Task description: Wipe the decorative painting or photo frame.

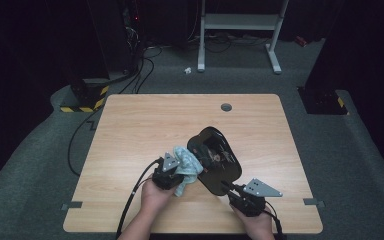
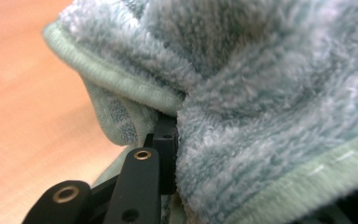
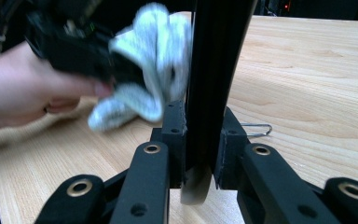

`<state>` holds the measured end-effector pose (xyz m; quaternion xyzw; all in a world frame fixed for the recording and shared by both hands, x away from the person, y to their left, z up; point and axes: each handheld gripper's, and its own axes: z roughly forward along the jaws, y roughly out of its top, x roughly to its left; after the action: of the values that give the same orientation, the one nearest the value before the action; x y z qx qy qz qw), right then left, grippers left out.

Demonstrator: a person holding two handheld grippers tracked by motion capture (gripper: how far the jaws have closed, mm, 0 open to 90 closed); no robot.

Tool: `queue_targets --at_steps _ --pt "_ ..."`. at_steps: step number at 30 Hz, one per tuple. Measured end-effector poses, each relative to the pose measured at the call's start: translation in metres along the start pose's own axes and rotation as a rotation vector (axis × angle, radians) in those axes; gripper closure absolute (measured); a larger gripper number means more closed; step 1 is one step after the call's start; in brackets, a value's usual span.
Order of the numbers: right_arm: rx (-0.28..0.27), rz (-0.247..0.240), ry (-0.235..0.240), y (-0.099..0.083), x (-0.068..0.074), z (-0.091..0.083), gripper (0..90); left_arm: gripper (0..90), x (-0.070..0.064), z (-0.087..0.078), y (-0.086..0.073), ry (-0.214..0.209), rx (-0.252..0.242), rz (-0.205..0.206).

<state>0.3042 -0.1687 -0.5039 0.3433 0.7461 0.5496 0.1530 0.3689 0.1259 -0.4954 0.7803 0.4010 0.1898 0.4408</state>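
My right gripper is clamped on the near edge of a flat black plate, one jaw on each face, so that in the right gripper view the plate rises edge-on between them. In the high view this gripper sits near the front edge of the wooden table, and the plate runs up and away from it toward the table's middle, tilted, with its far rounded end the highest part and some small fittings on its upper face that I cannot make out.

My left gripper is closed on a pale blue-green fluffy cloth. In the left gripper view the cloth bulges over the jaws, its stitched hem curling down around the one jaw tip I can see. The bunched cloth presses against the plate's left face, as the right gripper view shows, where my left hand comes in from the side.

A thin wire loop lies on the wood just beyond my right jaws. Bare tabletop spreads to the left, right and far side, up to a round grey grommet near the back edge.
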Motion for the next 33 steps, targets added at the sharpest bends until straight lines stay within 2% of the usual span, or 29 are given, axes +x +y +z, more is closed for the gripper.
queue_targets --at_steps 4,5,6,7,8,12,17,20,21,22,23,24,25,26,29,31,33 --pt "0.003 0.000 0.003 0.000 0.000 0.000 77.5 69.4 0.001 -0.017 0.028 0.002 -0.074 0.005" --pt "0.003 -0.001 0.003 0.000 0.000 0.000 77.5 69.4 0.001 -0.017 0.028 0.002 -0.074 0.005" --pt "0.004 -0.002 0.004 0.001 0.000 0.000 77.5 69.4 -0.001 -0.023 0.040 0.000 -0.105 0.018" --pt "0.004 -0.002 0.004 0.001 0.000 0.000 77.5 69.3 -0.001 -0.023 0.040 0.000 -0.105 0.018" --pt "0.004 -0.003 0.004 0.001 0.000 0.000 77.5 69.3 -0.002 -0.027 0.049 -0.002 -0.129 0.024" --pt "0.006 0.003 0.006 0.001 -0.001 0.000 77.5 69.3 -0.003 -0.026 0.054 -0.006 -0.139 0.026" --pt "0.009 0.003 0.008 0.001 -0.002 0.000 77.4 69.3 -0.005 -0.017 0.045 -0.018 -0.119 0.014" --pt "0.010 0.005 0.008 0.001 -0.002 0.000 77.2 69.2 -0.008 -0.006 0.030 -0.028 -0.071 0.016" --pt "0.010 0.005 0.008 0.001 -0.002 0.000 77.2 69.2 -0.008 -0.006 0.030 -0.028 -0.071 0.016" --pt "0.010 0.008 0.009 0.001 -0.002 0.000 77.1 69.2 -0.009 0.000 0.020 -0.029 -0.041 0.017" --pt "0.010 0.008 0.009 0.001 -0.002 0.000 77.1 69.2 -0.009 0.000 0.020 -0.029 -0.041 0.017" --pt "0.010 0.010 0.010 0.001 -0.002 0.000 76.9 69.2 -0.011 0.006 0.011 -0.025 -0.005 0.022" --pt "0.010 0.010 0.010 0.001 -0.002 0.000 76.9 69.2 -0.011 0.006 0.011 -0.025 -0.005 0.022" --pt "0.009 0.013 0.012 0.001 -0.002 0.001 76.8 69.2 -0.013 0.014 0.000 -0.023 0.040 0.035" --pt "0.007 0.015 0.012 0.001 -0.002 0.001 76.6 69.1 -0.017 0.026 -0.018 -0.018 0.119 0.066" --pt "0.007 0.015 0.010 0.001 -0.002 0.001 76.6 69.0 -0.017 0.026 -0.022 -0.020 0.100 0.053" --pt "0.008 0.015 0.009 0.001 -0.002 0.001 76.6 69.1 -0.016 0.025 -0.019 -0.027 0.104 0.038"
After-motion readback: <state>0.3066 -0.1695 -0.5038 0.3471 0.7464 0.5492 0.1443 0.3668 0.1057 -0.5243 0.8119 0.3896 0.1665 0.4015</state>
